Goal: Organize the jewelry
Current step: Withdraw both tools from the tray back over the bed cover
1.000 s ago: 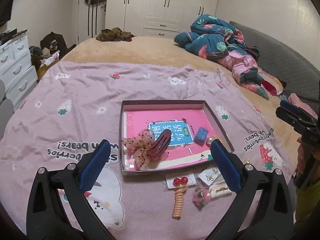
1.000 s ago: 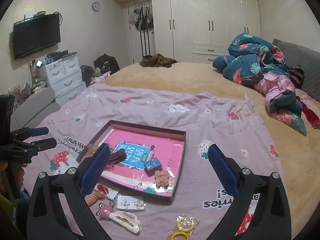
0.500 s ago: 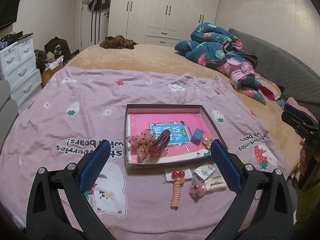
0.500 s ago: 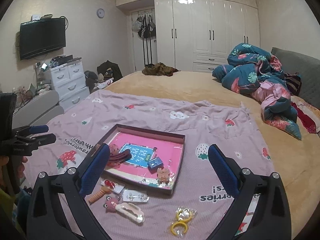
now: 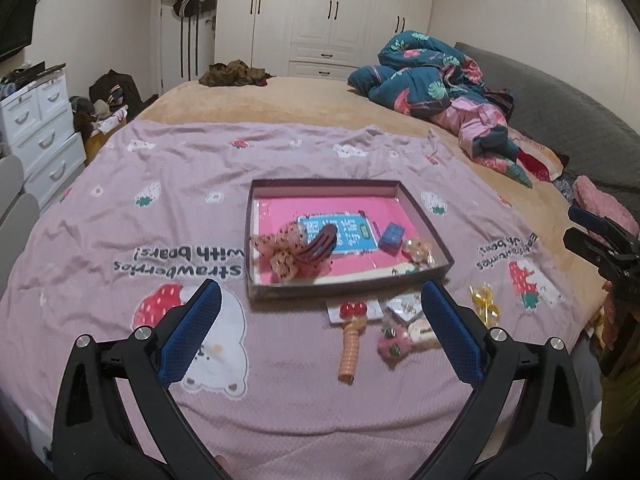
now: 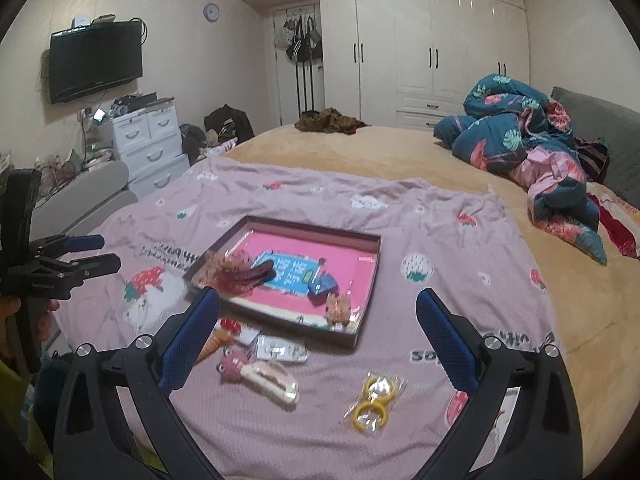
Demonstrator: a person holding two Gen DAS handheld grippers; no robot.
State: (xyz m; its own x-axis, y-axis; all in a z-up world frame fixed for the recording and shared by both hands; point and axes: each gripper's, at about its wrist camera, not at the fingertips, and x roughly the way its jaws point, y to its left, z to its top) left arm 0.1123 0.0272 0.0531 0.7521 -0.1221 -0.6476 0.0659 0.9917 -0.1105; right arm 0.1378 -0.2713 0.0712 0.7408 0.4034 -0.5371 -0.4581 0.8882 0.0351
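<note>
From my station I see a shallow box with dark walls and a pink floor lying on the lilac strawberry-print sheet. Inside it, at the near left, a maroon claw clip rests on a frilly dotted bow; a small blue box and a pearly trinket sit toward the right.

On the sheet just outside the box's near wall lie a red cherry pair on a card, an orange coil tie pointing toward me, a carded pair of studs, a pink fuzzy clip and, further right, yellow rings in a clear packet.

My left gripper hangs above the near edge of the sheet, fingers spread wide, nothing between them; the cherry card and coil tie fall in the gap as seen from its camera, but further off. My right gripper is likewise wide apart and empty, with the fuzzy clip and studs framed ahead of it and the yellow rings slightly right of centre.
</note>
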